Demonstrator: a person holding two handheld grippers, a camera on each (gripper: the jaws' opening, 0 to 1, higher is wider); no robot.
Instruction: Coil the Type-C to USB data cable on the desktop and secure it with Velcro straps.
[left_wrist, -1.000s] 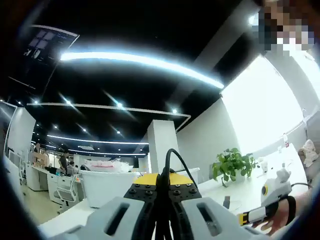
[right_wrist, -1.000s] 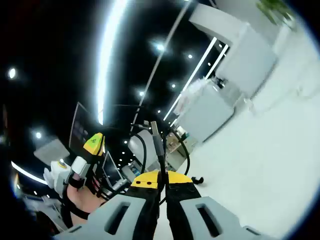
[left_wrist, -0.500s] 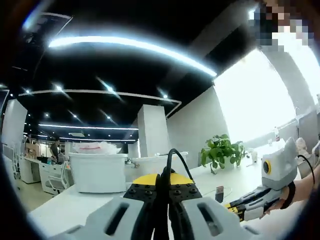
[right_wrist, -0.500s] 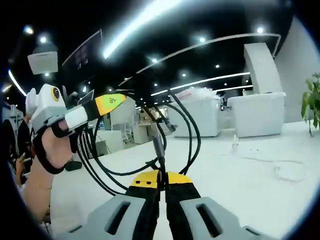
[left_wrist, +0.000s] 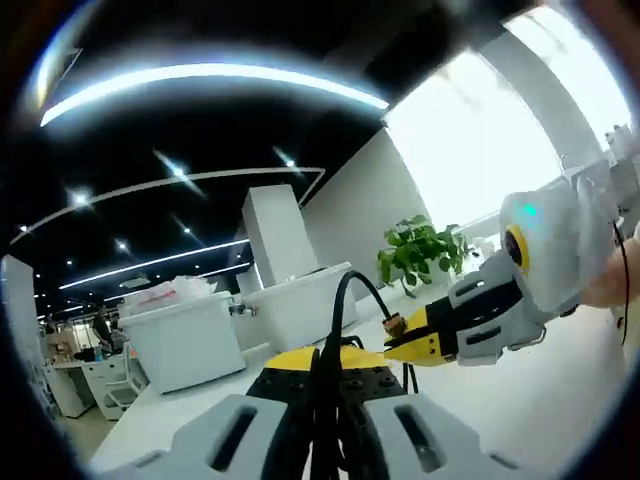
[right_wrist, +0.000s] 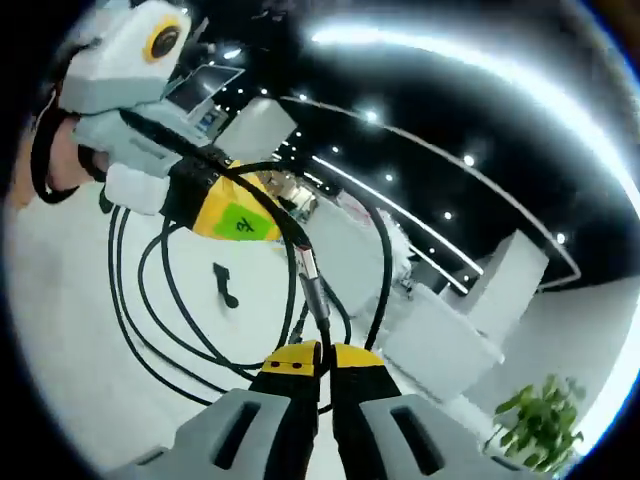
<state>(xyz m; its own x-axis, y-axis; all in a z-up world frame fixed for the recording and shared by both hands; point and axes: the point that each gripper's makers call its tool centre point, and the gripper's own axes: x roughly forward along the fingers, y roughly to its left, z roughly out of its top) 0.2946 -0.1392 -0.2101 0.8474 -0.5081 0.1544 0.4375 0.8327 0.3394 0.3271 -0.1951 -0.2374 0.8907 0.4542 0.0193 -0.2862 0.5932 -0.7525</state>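
The black data cable (right_wrist: 150, 310) hangs in several loops above the white desktop (right_wrist: 60, 300). My left gripper (left_wrist: 325, 362) is shut on the bunched loops, and one strand (left_wrist: 347, 298) arches up out of its jaws. In the right gripper view the left gripper (right_wrist: 262, 222) reaches in from the upper left, its yellow tips clamped on the coil. My right gripper (right_wrist: 325, 352) is shut on the cable just below its silver plug (right_wrist: 308, 268). In the left gripper view the right gripper (left_wrist: 402, 342) comes in from the right and holds the plug (left_wrist: 393, 322) close above my left jaws.
A small black strap-like piece (right_wrist: 225, 285) lies on the desktop behind the loops. White bins (left_wrist: 180, 335) and a potted plant (left_wrist: 420, 250) stand at the far side. A person's hand (right_wrist: 45, 150) holds the left gripper.
Both views have swung round. The two grippers have come closer, and the right gripper with the plug now sits right next to the left jaws. Both stay shut on the cable.
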